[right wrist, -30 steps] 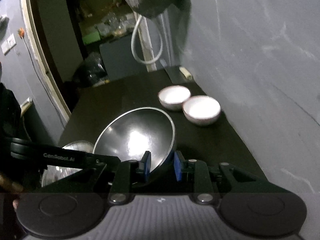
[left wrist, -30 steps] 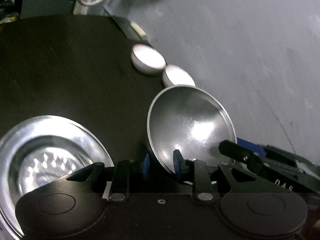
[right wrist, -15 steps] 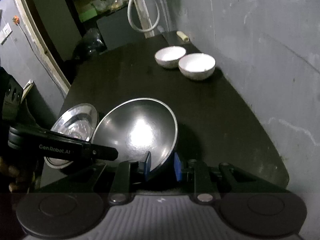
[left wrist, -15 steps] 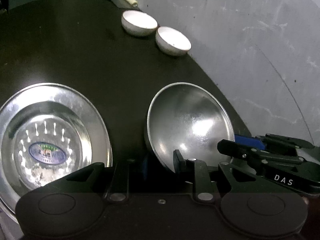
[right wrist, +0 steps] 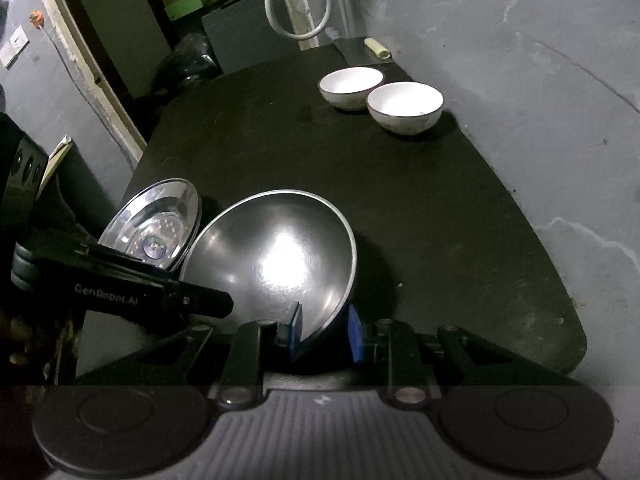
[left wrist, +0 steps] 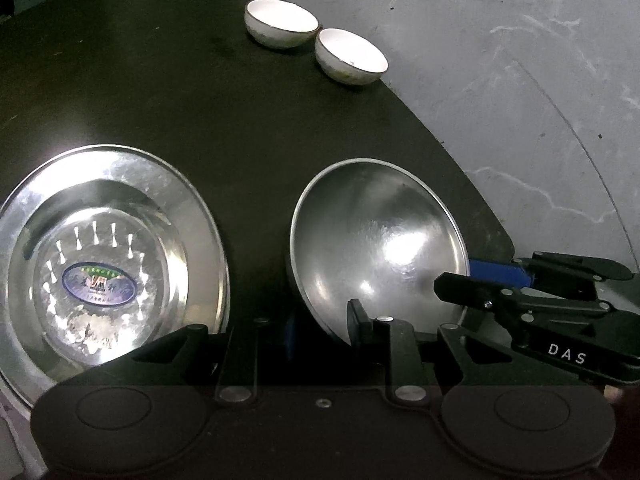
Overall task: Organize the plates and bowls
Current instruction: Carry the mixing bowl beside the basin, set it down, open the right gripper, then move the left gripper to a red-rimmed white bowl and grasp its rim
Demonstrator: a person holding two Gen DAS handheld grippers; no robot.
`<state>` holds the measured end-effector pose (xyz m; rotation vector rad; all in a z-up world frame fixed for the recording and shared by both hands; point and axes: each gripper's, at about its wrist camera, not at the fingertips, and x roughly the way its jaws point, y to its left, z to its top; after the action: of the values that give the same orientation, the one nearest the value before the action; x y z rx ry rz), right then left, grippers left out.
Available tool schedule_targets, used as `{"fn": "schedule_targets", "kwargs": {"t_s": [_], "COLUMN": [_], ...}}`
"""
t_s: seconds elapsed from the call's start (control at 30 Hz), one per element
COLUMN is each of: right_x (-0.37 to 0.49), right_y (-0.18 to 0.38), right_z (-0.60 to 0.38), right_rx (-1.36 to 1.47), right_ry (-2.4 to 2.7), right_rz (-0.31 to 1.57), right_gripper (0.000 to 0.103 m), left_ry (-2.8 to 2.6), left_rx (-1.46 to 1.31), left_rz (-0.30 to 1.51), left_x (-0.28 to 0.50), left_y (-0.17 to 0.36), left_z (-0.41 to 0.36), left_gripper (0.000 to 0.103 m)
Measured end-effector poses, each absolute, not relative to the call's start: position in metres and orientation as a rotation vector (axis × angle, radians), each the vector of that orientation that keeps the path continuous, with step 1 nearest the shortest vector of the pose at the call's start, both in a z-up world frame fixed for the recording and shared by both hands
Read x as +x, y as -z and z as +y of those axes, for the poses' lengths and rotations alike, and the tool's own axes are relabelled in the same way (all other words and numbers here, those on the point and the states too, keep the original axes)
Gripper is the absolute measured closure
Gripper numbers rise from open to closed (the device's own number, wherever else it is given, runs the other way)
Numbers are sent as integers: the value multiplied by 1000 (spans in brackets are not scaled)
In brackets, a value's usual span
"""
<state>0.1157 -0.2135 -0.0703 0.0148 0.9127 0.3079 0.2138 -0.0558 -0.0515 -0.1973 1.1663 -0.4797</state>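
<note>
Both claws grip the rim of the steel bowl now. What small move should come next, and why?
Probably lower the steel bowl until it lies flat on the black table. It is tilted, with the left claw and right claw clamped on opposite parts of its rim, beside the steel plate.

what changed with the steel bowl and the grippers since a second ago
Both grippers came down toward the black table with the steel bowl, tipping forward, so the wall above and the doorway slid out of view. The left gripper and right gripper stay clamped on the bowl's rim; nothing was released. The steel plate and the two white bowls did not move.
</note>
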Motion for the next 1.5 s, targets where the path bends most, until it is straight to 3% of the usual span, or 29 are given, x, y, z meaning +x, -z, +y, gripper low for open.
{"fn": "schedule_targets", "kwargs": {"t_s": [0.23, 0.37, 0.6, 0.8, 0.87, 0.93, 1.03, 1.5], "right_x": [117, 116, 113, 111, 112, 112, 112, 113], "right_y": [73, 71, 60, 47, 45, 42, 38, 12], "right_z": [-213, -213, -218, -222, -223, -223, -220, -209], "right_rx": [29, 20, 31, 45, 56, 61, 47, -114], "right_ry": [-328, -310, -279, -251, -255, -262, -271, -195], "right_rz": [918, 907, 873, 814, 803, 791, 779, 724], "right_gripper": [71, 59, 48, 27, 13, 7, 0, 0], "left_ry": [481, 482, 499, 498, 487, 476, 463, 310], "left_rx": [-194, -176, -83, -108, -142, -182, -237, -318], "left_rz": [1159, 1147, 1094, 1005, 976, 942, 908, 699], "left_x": [212, 208, 199, 193, 194, 194, 195, 205], "left_y": [52, 48, 27, 0, -9, -16, -23, -45], "left_z": [-56, -54, -50, -28, -20, -12, -3, 21], "left_gripper": [72, 52, 31, 18, 8, 1, 1, 1]}}
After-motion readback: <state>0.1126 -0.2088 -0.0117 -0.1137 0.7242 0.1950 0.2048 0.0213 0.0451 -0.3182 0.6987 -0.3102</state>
